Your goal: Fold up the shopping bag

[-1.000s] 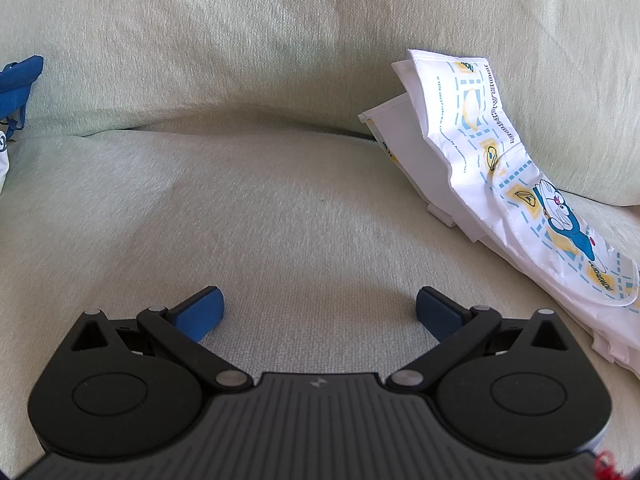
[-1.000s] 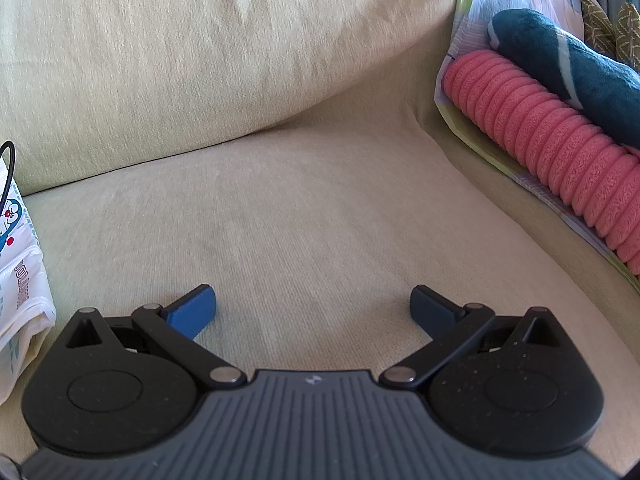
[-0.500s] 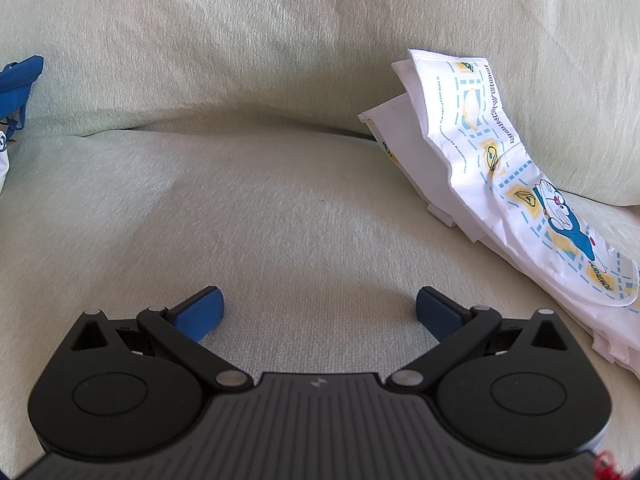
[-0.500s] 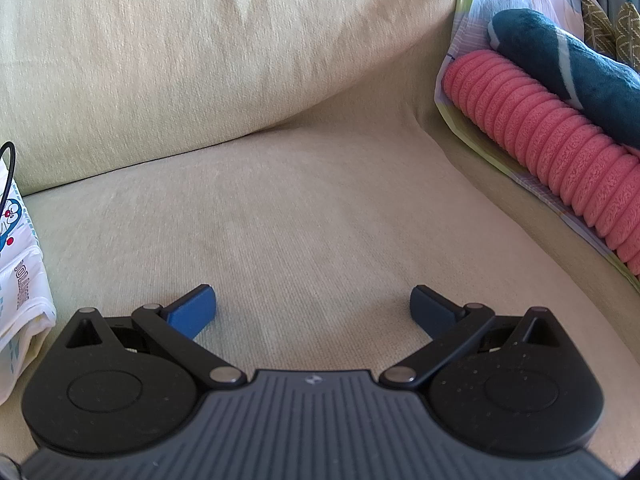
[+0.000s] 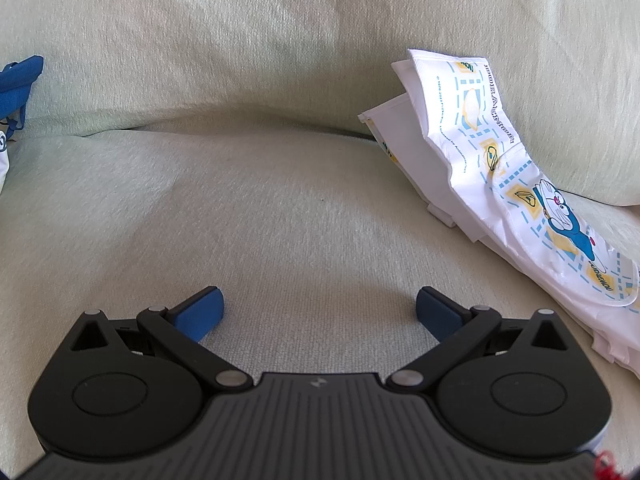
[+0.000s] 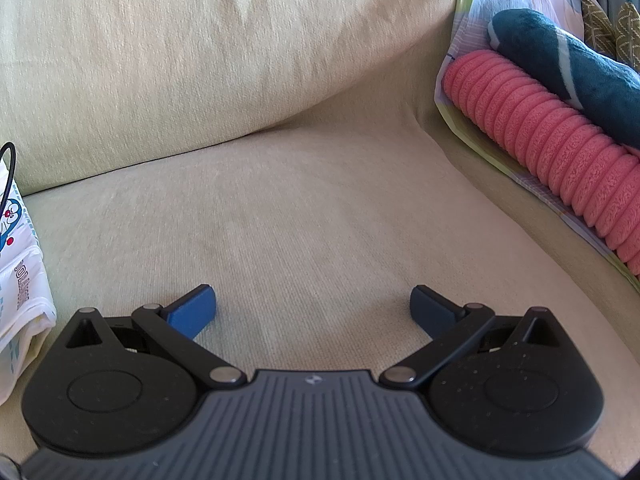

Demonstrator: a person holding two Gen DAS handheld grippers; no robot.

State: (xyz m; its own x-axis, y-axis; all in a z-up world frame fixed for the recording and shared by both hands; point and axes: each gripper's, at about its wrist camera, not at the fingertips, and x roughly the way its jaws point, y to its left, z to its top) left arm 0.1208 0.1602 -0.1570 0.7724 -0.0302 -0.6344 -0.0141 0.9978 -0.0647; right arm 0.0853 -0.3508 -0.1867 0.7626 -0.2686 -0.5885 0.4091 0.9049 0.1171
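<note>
Shopping bag (image 5: 516, 184) lies folded (loosely) on sofa cushion (image 5: 280, 208); left hand-held gripper (image 5: 319, 307) and right hand-held gripper (image 6: 313, 304) wide, empty; task looks near done

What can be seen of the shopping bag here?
The bag is white, thin and crinkly, printed with a blue cartoon cat, yellow and light-blue shapes and lettering. It lies loosely folded in several layers on the sofa seat, its upper end leaning on the back cushion. Neither hand-held gripper touches it. The right wrist view catches only its edge.
</note>
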